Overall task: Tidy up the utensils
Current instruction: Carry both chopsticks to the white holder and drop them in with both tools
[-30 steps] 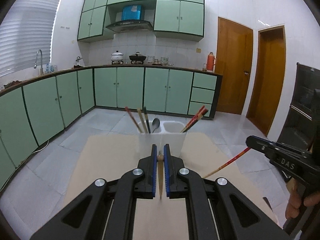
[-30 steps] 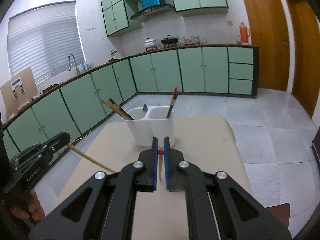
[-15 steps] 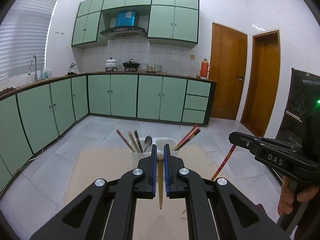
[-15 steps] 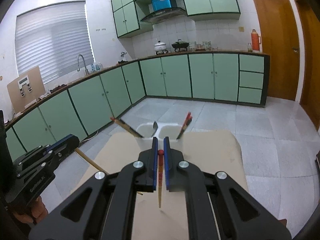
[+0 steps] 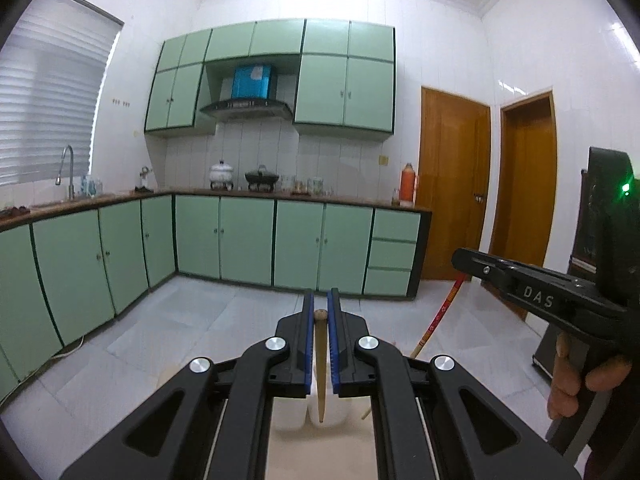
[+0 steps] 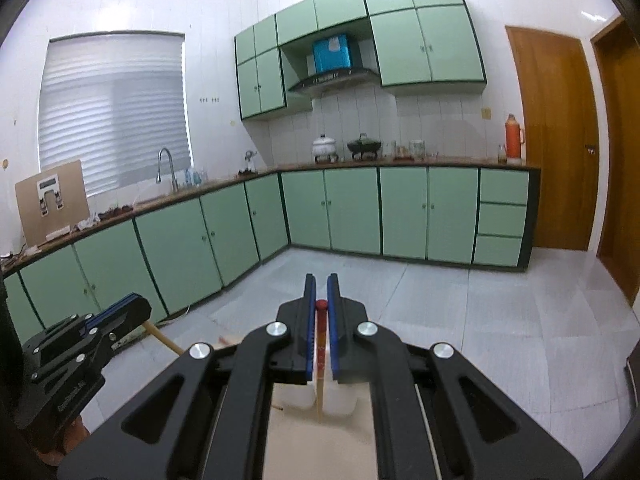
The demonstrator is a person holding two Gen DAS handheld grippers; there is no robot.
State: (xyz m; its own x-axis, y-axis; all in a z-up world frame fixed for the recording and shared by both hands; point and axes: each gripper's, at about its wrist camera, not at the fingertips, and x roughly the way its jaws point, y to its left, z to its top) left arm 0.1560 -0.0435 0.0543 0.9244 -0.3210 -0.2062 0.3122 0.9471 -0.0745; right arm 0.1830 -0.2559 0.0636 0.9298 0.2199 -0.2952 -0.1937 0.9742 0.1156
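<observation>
My left gripper (image 5: 319,300) is shut on a plain wooden chopstick (image 5: 320,364) that hangs tip down over the white two-compartment utensil holder (image 5: 336,412), mostly hidden beneath the jaws. My right gripper (image 6: 319,287) is shut on a red chopstick (image 6: 320,364), also tip down over the white holder (image 6: 340,400). The right gripper (image 5: 520,280) also shows at the right of the left wrist view with its red chopstick (image 5: 440,312). The left gripper (image 6: 100,324) shows at the lower left of the right wrist view with its wooden chopstick (image 6: 162,338).
The holder stands on a tan table top (image 5: 320,456). Green kitchen cabinets (image 5: 248,240) line the far wall and the left side. Wooden doors (image 5: 452,184) are at the right. A dark appliance (image 5: 608,208) stands close on the right.
Both grippers have risen and tilted up, so the holder dropped out of sight under the jaws. Both chopsticks swung from slanted to near vertical, tips down over the holder.
</observation>
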